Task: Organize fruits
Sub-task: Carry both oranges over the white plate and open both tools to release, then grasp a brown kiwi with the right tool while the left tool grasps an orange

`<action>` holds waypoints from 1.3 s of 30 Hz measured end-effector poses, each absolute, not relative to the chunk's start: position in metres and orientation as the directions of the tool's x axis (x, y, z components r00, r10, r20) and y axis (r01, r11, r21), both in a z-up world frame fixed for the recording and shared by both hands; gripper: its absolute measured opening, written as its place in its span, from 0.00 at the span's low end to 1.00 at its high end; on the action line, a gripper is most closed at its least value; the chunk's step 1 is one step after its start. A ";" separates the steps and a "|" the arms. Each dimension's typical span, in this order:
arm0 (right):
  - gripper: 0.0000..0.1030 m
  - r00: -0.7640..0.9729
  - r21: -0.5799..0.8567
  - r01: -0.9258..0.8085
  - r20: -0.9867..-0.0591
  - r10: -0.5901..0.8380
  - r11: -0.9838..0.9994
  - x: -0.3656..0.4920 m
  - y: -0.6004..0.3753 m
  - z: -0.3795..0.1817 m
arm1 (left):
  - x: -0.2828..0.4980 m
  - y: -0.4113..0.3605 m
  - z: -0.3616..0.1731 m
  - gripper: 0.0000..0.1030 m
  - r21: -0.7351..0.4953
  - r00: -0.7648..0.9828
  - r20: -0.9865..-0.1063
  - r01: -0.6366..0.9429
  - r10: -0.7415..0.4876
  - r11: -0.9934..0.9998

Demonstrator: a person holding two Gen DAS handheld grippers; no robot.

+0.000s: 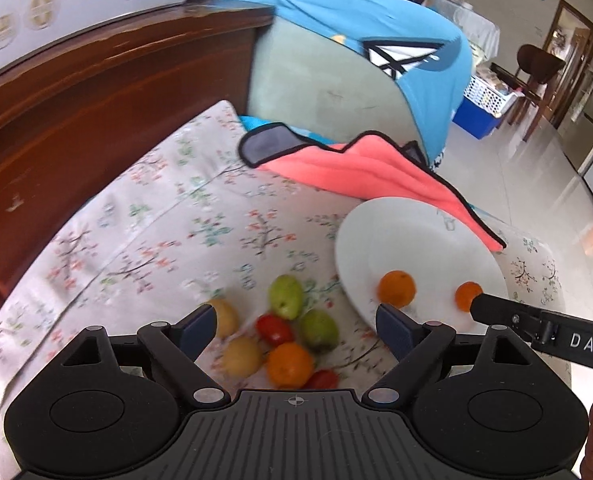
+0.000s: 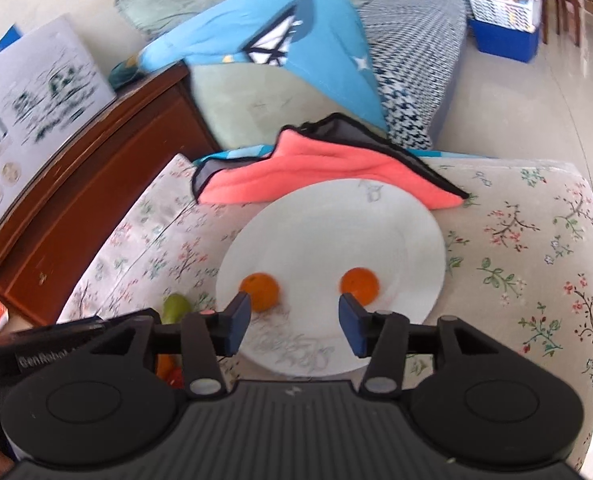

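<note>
2 oranges (image 2: 259,290) on white plate (image 2: 336,220); both grippers open.

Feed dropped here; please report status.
Left gripper open, right gripper open. Two round oranges on white plate. Pink cloth overlaps plate.

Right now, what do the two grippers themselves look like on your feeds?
Both are matte black plastic. The left gripper and right gripper each have two round housings, linkage arms with silver pivot pins, dark blue finger pads and a ribbed centre plate with a small crosshair mark. White lettering shows: "DAS" on the right one's side, "GenRobot" on the left's. No cables visible.
</note>
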State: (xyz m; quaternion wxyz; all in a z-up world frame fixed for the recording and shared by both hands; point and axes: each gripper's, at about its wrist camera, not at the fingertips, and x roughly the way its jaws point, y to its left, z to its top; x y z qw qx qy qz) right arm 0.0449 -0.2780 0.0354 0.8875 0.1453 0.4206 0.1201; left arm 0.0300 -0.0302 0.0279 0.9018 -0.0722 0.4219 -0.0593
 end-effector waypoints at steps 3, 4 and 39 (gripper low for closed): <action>0.49 0.614 0.368 -0.120 -0.702 0.361 0.922 0.035 -0.269 0.040 | 0.019 -0.015 0.031 0.90 -0.194 0.643 -0.748 0.031 -0.168 0.981; 0.49 0.610 0.378 -0.129 -0.698 0.374 0.917 0.032 -0.266 0.040 | 0.016 -0.011 0.031 0.90 -0.195 0.642 -0.748 0.029 -0.168 0.980; 0.51 0.433 0.340 -0.395 -0.750 0.499 0.853 -0.015 -0.167 0.006 | -0.041 0.056 -0.015 0.90 -0.066 0.538 -0.839 0.050 -0.082 0.997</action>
